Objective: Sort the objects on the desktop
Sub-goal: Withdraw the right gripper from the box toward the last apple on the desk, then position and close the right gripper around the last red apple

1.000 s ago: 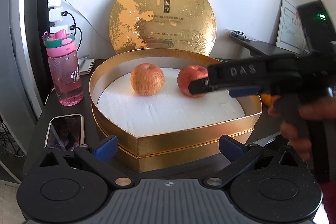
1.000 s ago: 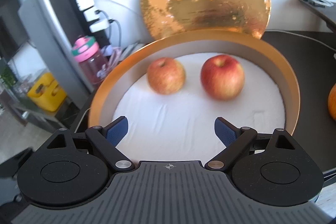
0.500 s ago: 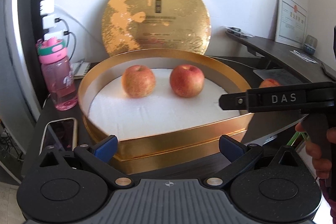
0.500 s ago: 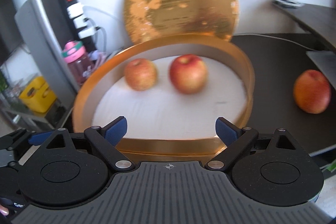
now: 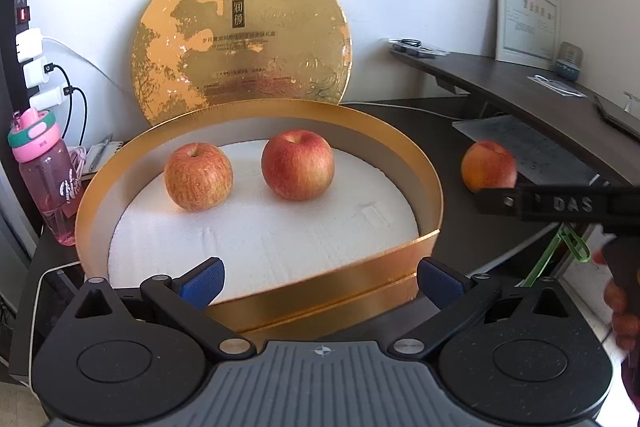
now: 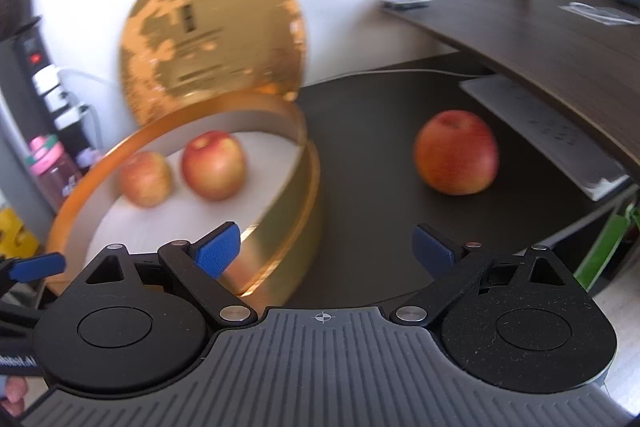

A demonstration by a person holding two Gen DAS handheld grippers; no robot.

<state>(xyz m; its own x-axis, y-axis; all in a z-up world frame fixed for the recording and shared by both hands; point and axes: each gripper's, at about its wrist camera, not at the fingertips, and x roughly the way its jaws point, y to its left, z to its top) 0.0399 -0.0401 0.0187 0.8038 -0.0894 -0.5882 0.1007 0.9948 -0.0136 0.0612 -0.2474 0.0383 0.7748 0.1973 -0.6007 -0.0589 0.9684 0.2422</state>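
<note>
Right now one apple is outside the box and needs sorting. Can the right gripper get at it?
Probably yes. The right gripper is open and empty, the loose apple sits ahead on bare dark desk, and the gold box stands off to its left.

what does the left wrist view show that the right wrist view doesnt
Only the left wrist view shows the phone lying at the box's near left, the black cable plugged in by the wall, and the right gripper's DAS-marked body.

Only the right wrist view shows a yellow object at the far left edge, and the loose apple unobstructed on the dark desk.

Both show the gold box holding two apples on white foam, the gold lid leaning against the wall, the pink bottle, and open blue-tipped fingers holding nothing.
</note>
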